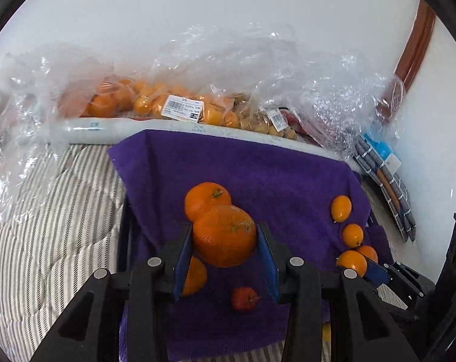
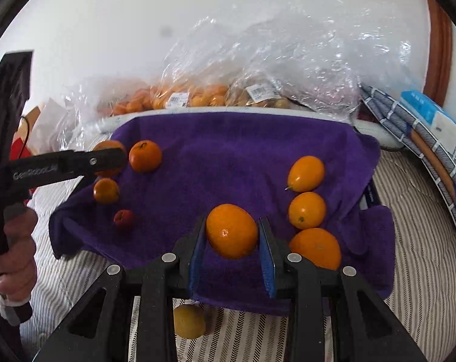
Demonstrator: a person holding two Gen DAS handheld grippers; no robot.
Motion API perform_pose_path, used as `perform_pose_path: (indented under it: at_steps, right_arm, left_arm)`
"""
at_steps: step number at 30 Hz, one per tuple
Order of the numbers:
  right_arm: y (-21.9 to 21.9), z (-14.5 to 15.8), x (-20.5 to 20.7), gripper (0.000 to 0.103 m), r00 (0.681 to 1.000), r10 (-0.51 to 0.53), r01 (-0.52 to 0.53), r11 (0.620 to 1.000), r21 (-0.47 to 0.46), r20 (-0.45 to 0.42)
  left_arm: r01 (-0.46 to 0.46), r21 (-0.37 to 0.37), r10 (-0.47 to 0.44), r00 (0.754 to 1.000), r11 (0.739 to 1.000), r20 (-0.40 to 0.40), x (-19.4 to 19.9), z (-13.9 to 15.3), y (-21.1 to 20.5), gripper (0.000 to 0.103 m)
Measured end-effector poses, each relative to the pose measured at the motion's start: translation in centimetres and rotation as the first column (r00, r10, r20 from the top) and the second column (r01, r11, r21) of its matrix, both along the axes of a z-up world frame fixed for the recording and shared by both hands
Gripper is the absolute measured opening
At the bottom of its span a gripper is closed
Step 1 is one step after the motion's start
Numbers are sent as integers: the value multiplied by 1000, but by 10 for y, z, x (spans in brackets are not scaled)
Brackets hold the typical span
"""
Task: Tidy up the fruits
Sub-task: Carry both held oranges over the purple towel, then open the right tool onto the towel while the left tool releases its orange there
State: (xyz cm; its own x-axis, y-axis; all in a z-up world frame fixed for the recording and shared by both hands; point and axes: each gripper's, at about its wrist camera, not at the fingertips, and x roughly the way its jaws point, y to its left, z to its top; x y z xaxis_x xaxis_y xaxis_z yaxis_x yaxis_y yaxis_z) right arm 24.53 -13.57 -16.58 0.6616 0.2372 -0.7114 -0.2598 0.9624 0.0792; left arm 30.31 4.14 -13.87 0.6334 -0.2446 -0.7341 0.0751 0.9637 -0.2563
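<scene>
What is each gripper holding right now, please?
Left gripper: closed on a large orange.
Right gripper: closed on a smaller orange fruit.

surface: striped bedding (image 2: 415, 241) I work over | on it: purple towel (image 2: 228, 163), yellow fruit (image 2: 189, 321), clear plastic bags (image 1: 31, 138)
</scene>
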Motion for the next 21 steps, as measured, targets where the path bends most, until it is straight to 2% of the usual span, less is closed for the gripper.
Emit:
perform_pose_path:
  at_steps: [6, 9, 11, 13, 15, 17, 21]
  right_arm:
    - [5, -11, 5, 34, 1000, 6, -7, 1000, -26, -30]
    - [5, -11, 5, 34, 1000, -8, 7, 1000, -26, -29]
    - [3, -10, 4, 43, 999, -18, 17, 1000, -24, -31]
    - [-3, -7, -1, 45, 999, -38, 37, 999, -18, -32]
    - [-9, -1, -7, 46, 998, -57, 57, 998, -14, -30]
    - [-15, 6, -17, 48, 997, -72, 72, 997, -1, -25]
    - [-21, 18, -46, 48, 997, -79, 79, 997, 2, -14]
  left_arm:
    - [23, 6, -23, 999, 1000, -32, 7, -12, -5, 39]
    - [21, 25, -21, 1000, 999, -15, 7, -12, -7, 39]
    - [24, 28, -23, 1000, 999, -11, 8, -12, -8, 39]
    - [26, 31, -26, 1000, 999, -9, 8, -12, -9, 39]
    - [26, 29, -26, 1000, 999, -10, 8, -11, -9, 43]
    - [19, 26, -19, 1000, 999, -4, 7, -10, -9, 54]
    - [-2, 6, 2, 1000, 1000, -6, 0, -2, -5, 54]
